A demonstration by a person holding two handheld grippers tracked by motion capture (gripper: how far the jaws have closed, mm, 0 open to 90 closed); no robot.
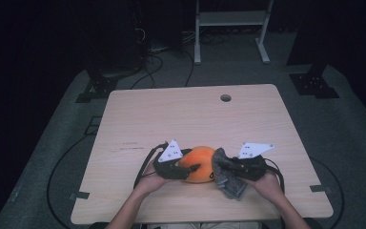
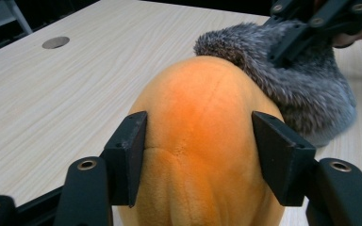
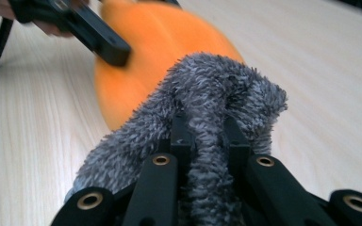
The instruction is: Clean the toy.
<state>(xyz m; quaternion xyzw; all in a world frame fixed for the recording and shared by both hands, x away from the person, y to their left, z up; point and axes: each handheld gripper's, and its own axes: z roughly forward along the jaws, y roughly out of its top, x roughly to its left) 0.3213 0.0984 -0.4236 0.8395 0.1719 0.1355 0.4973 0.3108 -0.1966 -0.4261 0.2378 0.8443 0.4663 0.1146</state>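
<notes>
Near the front edge of the table (image 1: 124,119), from the high view: an orange plush ball (image 1: 198,164) lying on the wood, well short of the round cable hole (image 1: 225,98) at the far side. Left gripper (image 1: 190,170) closed in on the ball from its left side, black jaws against the plush, held by the person's left hand (image 1: 147,182). Just right of the ball and touching it, a grey fuzzy cloth (image 1: 226,174), bunched and drooping toward the front edge. Right gripper (image 1: 221,164) clamped on that cloth, held by the right hand (image 1: 267,183). Grey three-cornered plates riding above both grippers, either side of the ball.

Along the left gripper's own jaws, from the left gripper view: ball (image 2: 202,141) between the two black pads, both pressed into the plush flanks, jaws clamped on it at a fair width. Behind the ball and to its right, the grey cloth (image 2: 301,89) resting against it, with the other gripper's black frame biting into the cloth's top. Beyond the ball to the left, bare wood and the cable hole (image 2: 55,42).

Along the right gripper's jaws, from the right gripper view: a ridge of grey cloth (image 3: 212,122) pinched tight between jaws drawn nearly together, pile spilling over both. Behind the cloth, the ball (image 3: 155,52), blurred, with one black pad of the left gripper lying on its upper left.
</notes>
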